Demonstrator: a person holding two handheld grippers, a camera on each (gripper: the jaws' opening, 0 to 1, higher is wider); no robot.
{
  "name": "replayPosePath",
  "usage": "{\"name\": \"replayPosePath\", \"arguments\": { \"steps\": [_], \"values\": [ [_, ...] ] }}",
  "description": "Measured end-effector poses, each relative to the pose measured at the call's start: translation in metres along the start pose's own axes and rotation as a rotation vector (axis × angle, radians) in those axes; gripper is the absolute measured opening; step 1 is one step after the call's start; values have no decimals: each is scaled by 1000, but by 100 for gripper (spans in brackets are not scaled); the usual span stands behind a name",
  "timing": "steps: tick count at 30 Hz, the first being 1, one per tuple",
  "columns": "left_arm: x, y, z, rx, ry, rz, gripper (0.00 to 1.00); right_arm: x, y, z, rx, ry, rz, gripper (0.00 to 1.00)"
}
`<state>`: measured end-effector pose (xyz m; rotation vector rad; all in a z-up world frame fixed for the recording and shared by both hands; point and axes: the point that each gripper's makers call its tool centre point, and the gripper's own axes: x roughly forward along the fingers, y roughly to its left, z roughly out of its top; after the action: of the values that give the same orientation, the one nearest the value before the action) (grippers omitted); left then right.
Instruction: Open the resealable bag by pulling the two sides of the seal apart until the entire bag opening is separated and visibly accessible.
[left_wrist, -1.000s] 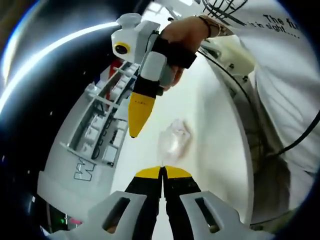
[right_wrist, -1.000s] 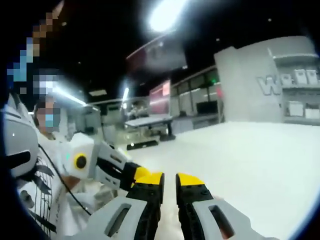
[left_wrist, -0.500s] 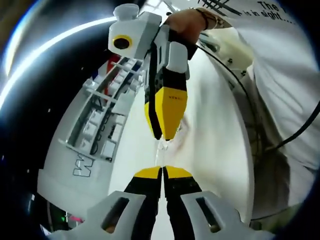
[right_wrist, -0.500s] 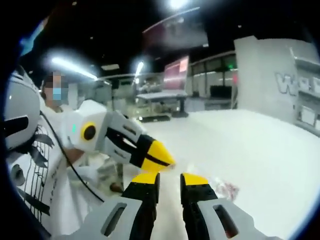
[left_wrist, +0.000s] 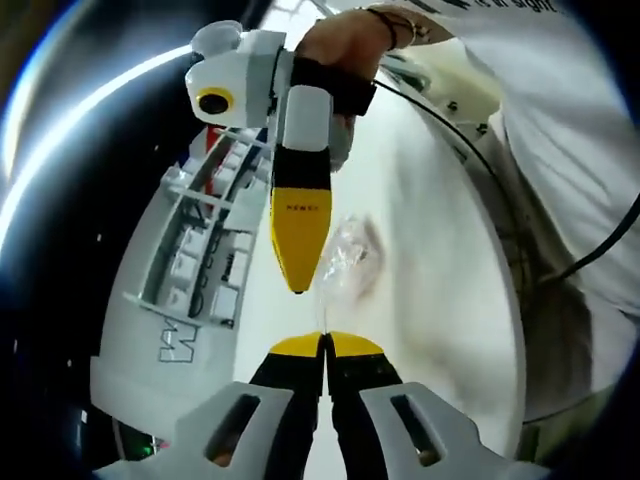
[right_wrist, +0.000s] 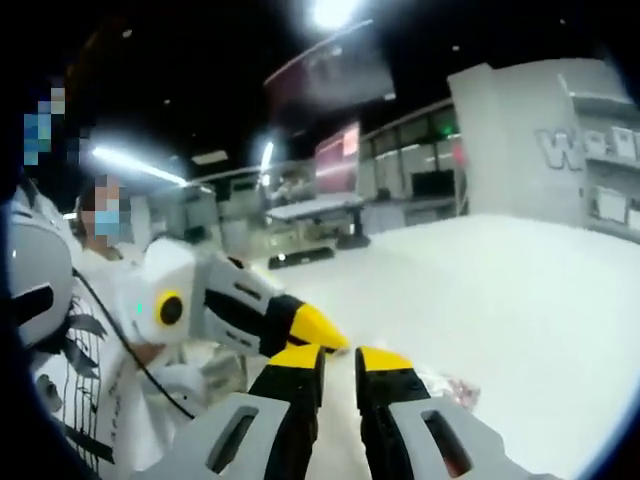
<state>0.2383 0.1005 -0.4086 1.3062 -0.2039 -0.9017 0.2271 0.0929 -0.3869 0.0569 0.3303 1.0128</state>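
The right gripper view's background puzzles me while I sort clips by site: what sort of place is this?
Probably a large lab or showroom hall: a wide white table, dark ceiling with strip lights, a lettered white wall with shelves, and more tables beyond.

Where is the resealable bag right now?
In the left gripper view the clear resealable bag hangs over the white table, its edge pinched in the shut left gripper, with the right gripper just beside it.
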Motion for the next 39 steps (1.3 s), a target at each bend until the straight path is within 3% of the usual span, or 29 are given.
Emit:
{"name": "replayPosePath", "arguments": {
  "steps": [4, 9, 13, 17, 31, 39],
  "values": [
    [-1, 3, 3, 24, -3, 10, 1, 3, -11, 4, 93, 25, 35, 7],
    [0, 7, 7, 56, -17, 18, 1, 4, -1, 8, 255, 52, 176, 6],
    [1, 7, 10, 75, -26, 17, 1, 6, -4, -4, 186, 104, 124, 7],
    [2, 6, 13, 90, -38, 10, 1, 6, -3, -6, 170, 112, 105, 10],
    [1, 5, 16, 91, -43, 13, 1, 4, -8, -14, 224, 132, 94, 3],
    [2, 5, 19, 98, -50, 10, 1, 6, -2, -15, 264, 127, 131, 2]
  ]
}}
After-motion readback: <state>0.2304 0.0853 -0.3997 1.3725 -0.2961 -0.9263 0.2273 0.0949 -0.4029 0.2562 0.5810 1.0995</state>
